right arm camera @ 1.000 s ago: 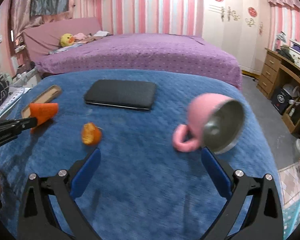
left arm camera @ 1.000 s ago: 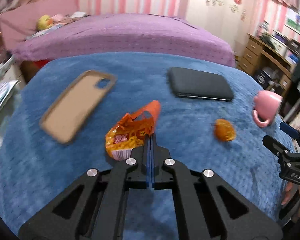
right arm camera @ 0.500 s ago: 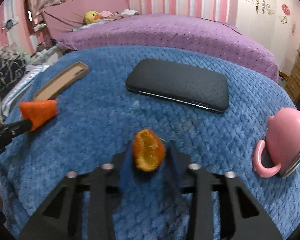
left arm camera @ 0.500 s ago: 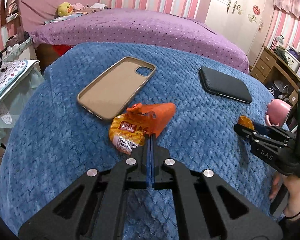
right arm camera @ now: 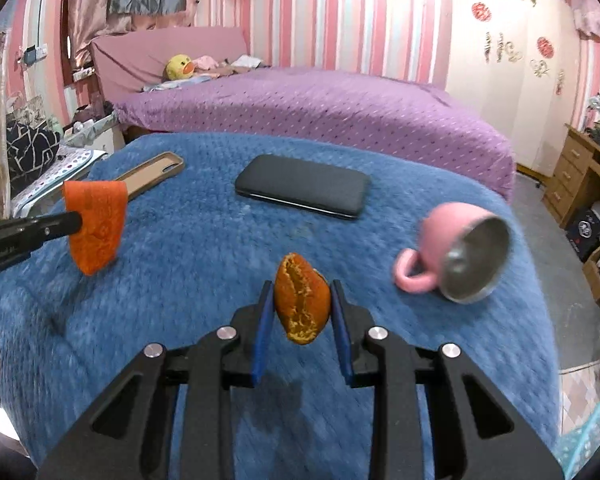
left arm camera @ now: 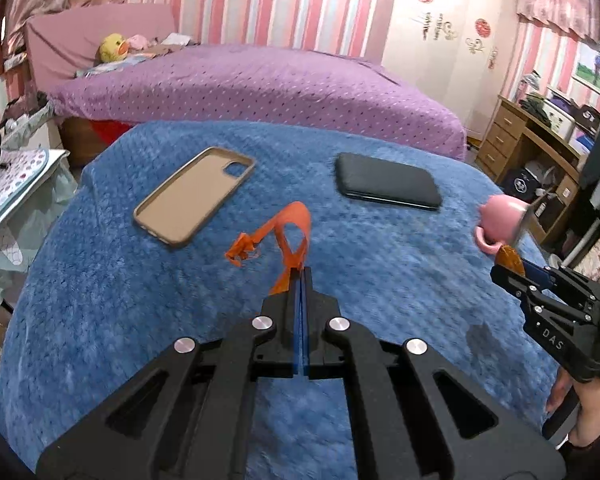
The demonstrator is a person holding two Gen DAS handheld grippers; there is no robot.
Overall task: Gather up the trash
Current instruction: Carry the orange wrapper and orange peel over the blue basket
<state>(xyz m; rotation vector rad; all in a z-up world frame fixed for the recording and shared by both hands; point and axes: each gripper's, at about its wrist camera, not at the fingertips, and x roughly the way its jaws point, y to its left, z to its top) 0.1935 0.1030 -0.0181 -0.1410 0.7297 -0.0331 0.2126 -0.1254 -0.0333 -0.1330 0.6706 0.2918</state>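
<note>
The scene is set on a counter covered by a blue quilted blanket (left arm camera: 140, 320), with a purple bed (left arm camera: 260, 88) behind it. Three items that are judged not to be trash are left lying on the blanket: a black phone (right arm camera: 304, 186) near the middle, a tan phone case (left arm camera: 194, 196) lying with its hollow side up to its left, and a pink cup (right arm camera: 448, 248) tipped on its side toward the right edge, its metal-coloured interior exposed. These are apparently passed over because only refuse is to be collected.

Two pieces of trash are held clear of the blanket. An orange snack wrapper (left arm camera: 294, 240) is pinched by its edge in the left tongs (left arm camera: 301, 280), whose jaws are pressed fully together on the thin film; it hangs loosely, crumpled and partly twisted, beyond the tips. A piece of orange peel (right arm camera: 302, 298) is clamped between the blue pads of the right tongs (right arm camera: 302, 312), which have just been closing around it; the pads are seen pressing on both of its sides, its pale inner face turned toward the camera.

Both tongs are angled downward over the counter. In the left wrist view the right tongs are seen at the right edge, carried by a hand (left arm camera: 580, 420). Both items are judged ready for carrying to a bin, which cannot be identified with certainty.
</note>
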